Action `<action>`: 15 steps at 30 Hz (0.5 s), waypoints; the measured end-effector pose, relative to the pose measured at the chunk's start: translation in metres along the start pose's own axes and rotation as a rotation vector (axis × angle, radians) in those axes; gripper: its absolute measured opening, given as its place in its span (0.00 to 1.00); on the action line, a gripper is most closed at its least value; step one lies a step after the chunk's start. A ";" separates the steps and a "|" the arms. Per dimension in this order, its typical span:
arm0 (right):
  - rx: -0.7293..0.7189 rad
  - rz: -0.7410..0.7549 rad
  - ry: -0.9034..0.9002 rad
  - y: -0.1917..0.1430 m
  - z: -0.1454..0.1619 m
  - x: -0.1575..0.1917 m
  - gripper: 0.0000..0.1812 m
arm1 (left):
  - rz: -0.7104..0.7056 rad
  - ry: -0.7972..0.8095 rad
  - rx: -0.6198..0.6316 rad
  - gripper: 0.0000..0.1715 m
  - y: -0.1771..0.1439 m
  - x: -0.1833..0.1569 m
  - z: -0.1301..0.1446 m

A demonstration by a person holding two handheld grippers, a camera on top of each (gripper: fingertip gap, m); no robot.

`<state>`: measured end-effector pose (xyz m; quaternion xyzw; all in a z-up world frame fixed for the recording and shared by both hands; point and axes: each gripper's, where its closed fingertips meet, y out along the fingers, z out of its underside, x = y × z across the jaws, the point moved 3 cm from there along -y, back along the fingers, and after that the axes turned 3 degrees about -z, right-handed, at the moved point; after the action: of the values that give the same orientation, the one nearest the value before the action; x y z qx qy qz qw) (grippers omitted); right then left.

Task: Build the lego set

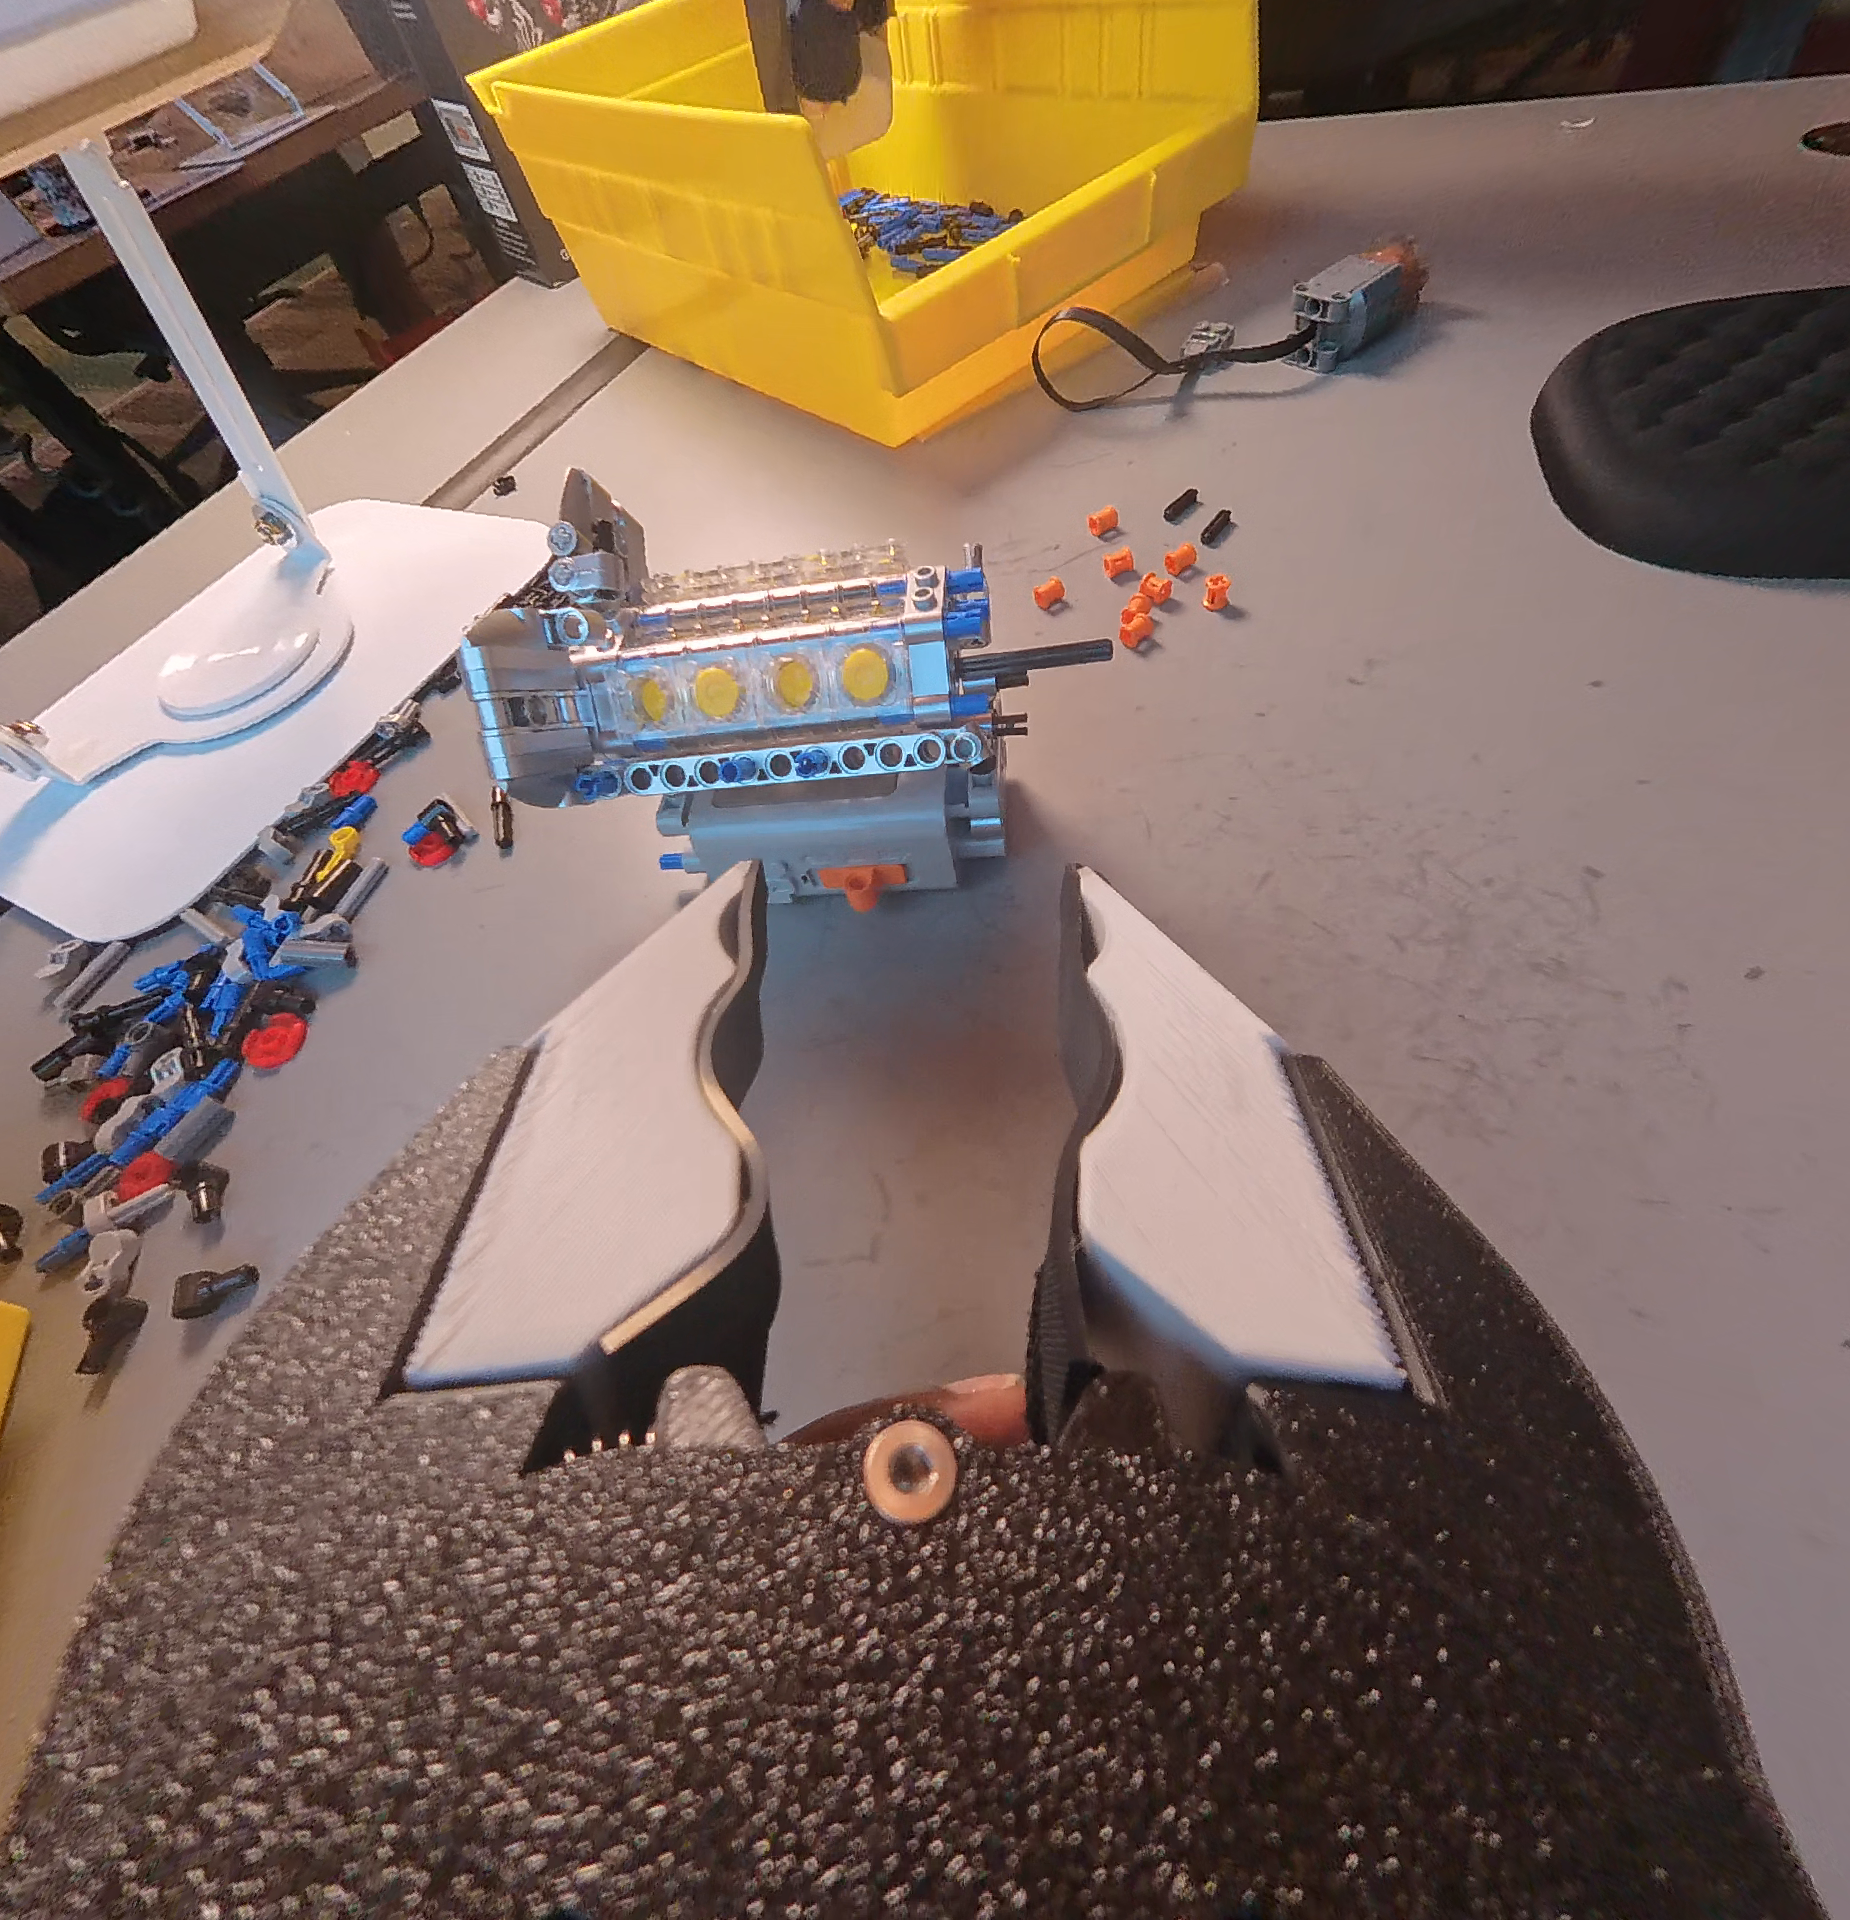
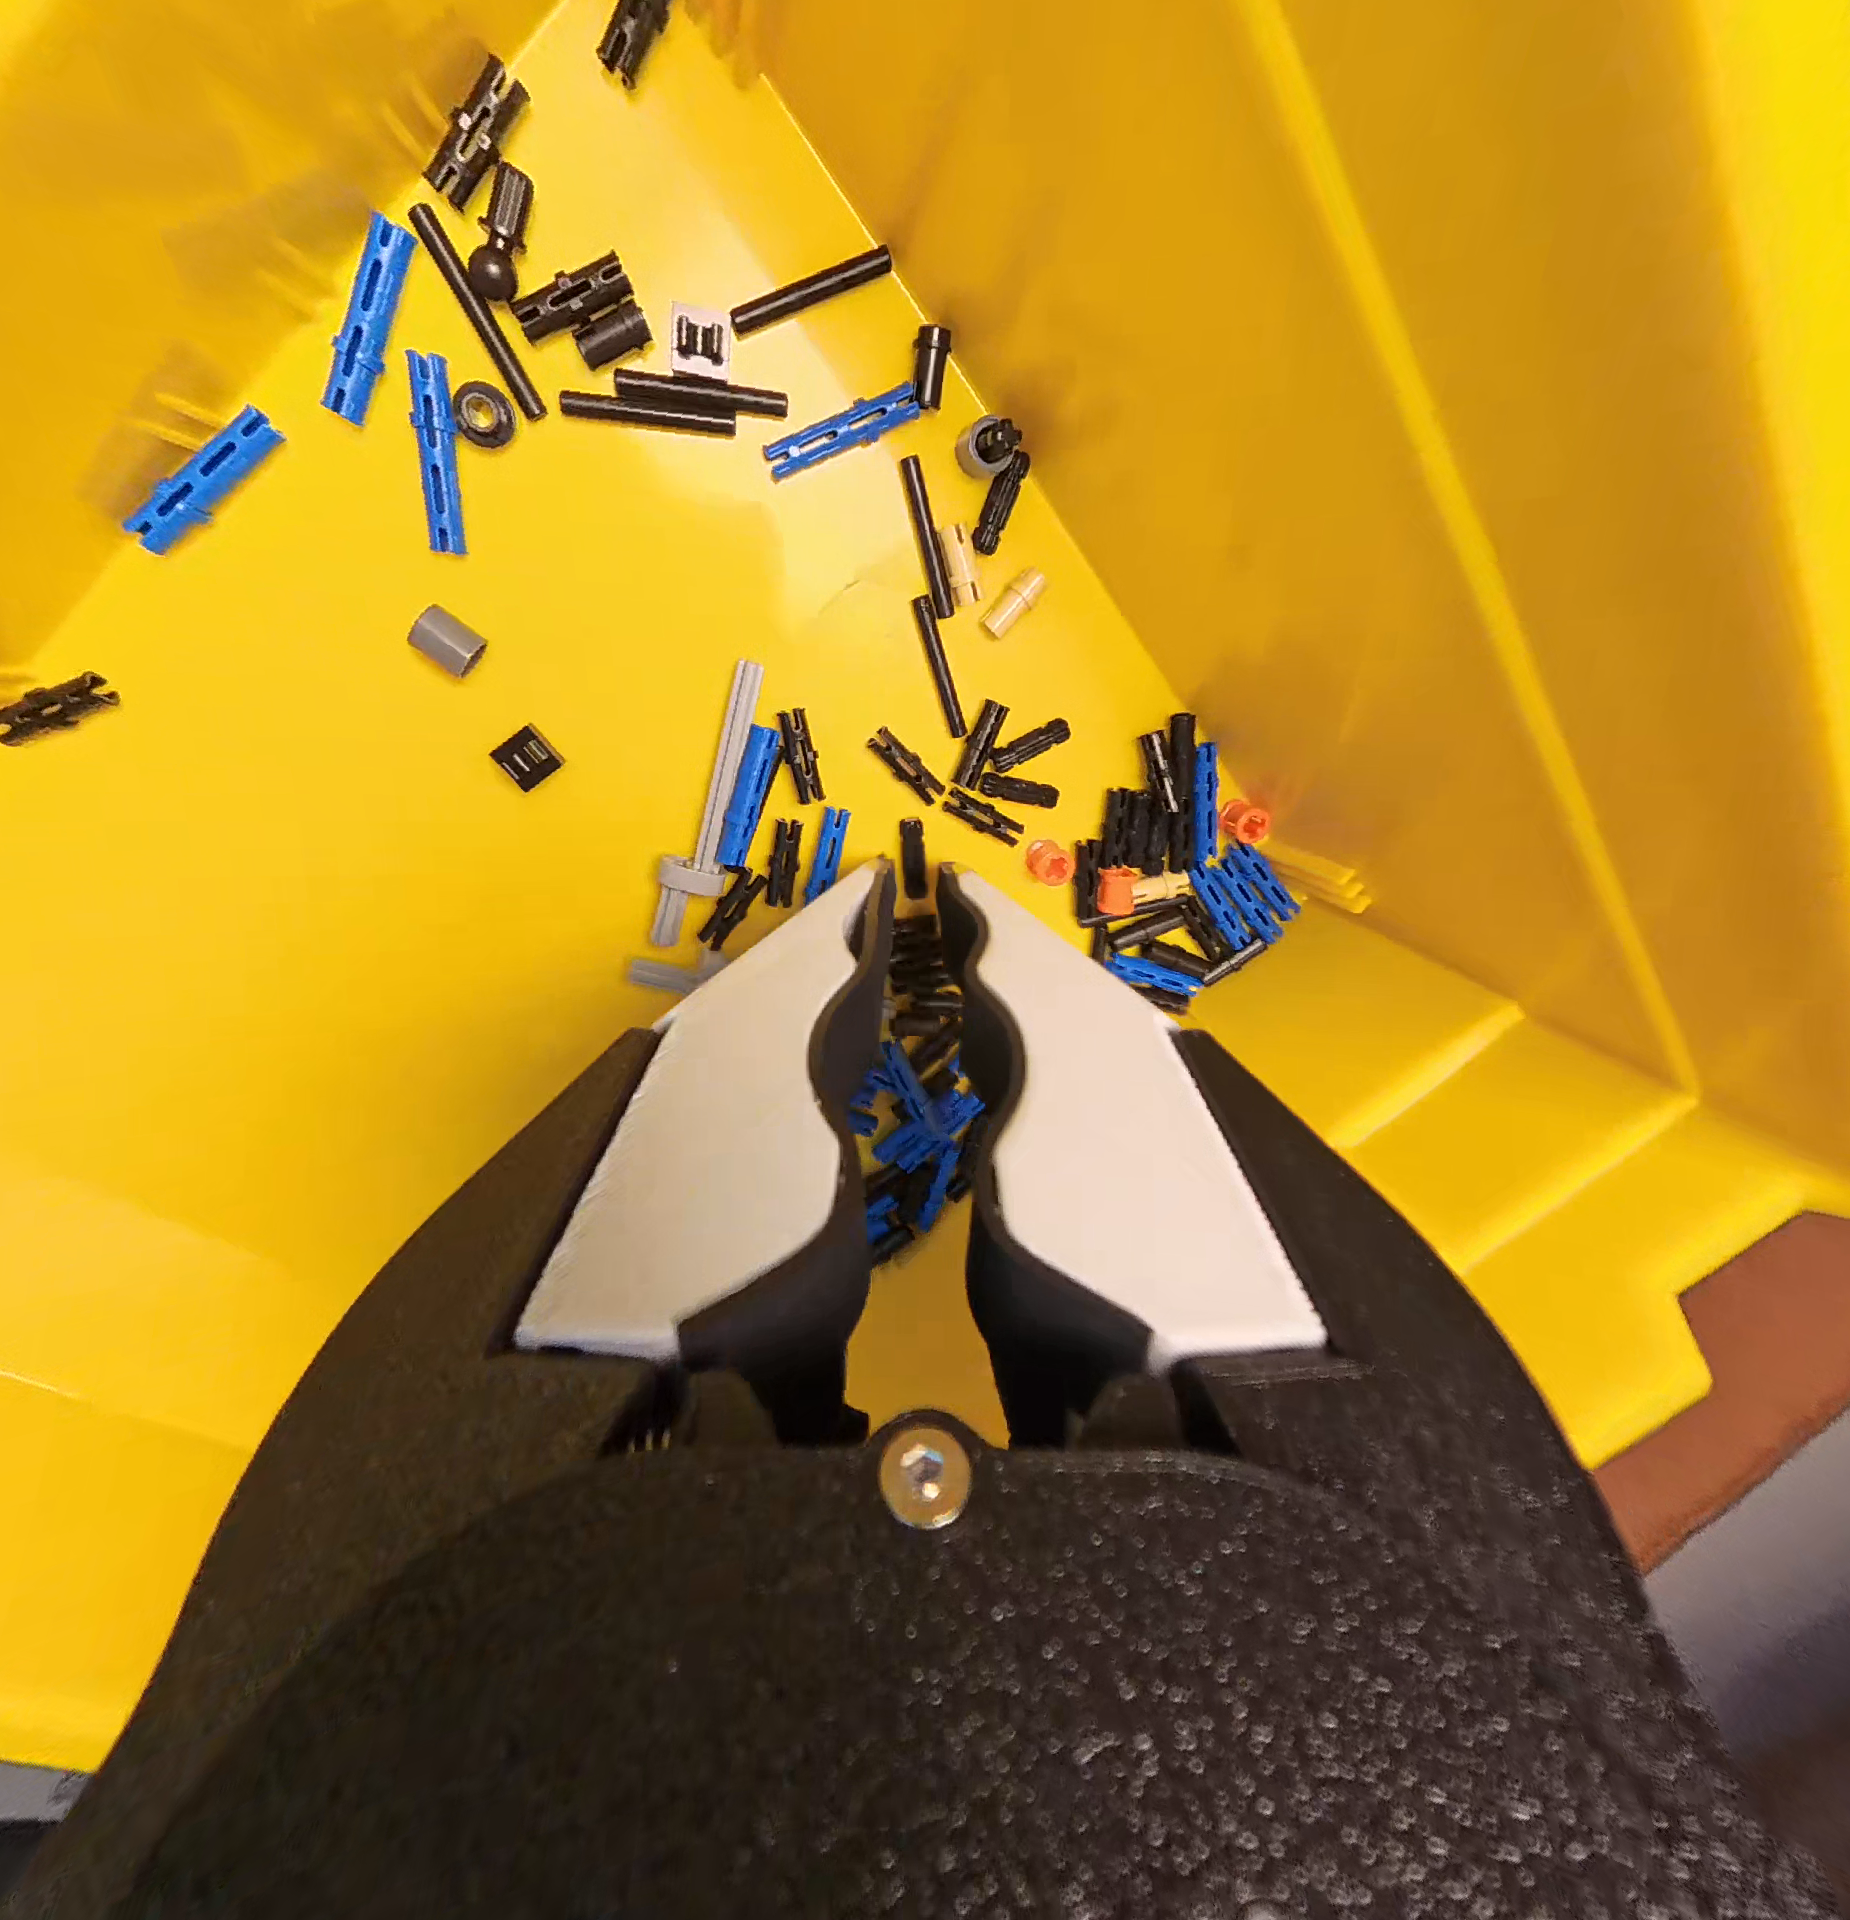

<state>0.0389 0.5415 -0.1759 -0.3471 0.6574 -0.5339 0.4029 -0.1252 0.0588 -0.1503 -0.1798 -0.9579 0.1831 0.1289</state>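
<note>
Inside the yellow bin [image 2: 1420, 520], right hand-held gripper [image 2: 913, 878] nipping a half-hidden black pin [image 2: 910, 847], left hand-held gripper [image 1: 913, 883] wide open, empty.

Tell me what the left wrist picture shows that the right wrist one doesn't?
Only the left wrist view shows the brick-built engine model on the grey table, orange bushings, a loose parts pile and the open left gripper. Only the right wrist view shows the right gripper closed on a black pin. Both show the yellow bin.
</note>
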 end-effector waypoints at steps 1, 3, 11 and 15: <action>-0.009 -0.023 0.010 0.000 -0.001 0.002 0.01 | 0.002 -0.001 -0.001 0.32 0.000 0.000 0.000; -0.009 -0.045 0.020 0.001 -0.001 0.002 0.01 | 0.003 -0.001 -0.002 0.32 0.000 0.000 0.000; -0.040 -0.099 0.040 -0.001 0.001 0.001 0.01 | 0.007 0.010 -0.004 0.32 -0.001 -0.002 0.000; -0.182 -0.126 -0.074 -0.032 -0.004 0.026 0.01 | 0.006 0.017 -0.006 0.32 -0.001 -0.002 0.000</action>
<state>0.0246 0.5145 -0.1484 -0.4422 0.6648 -0.4830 0.3593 -0.1235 0.0573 -0.1502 -0.1846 -0.9567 0.1792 0.1359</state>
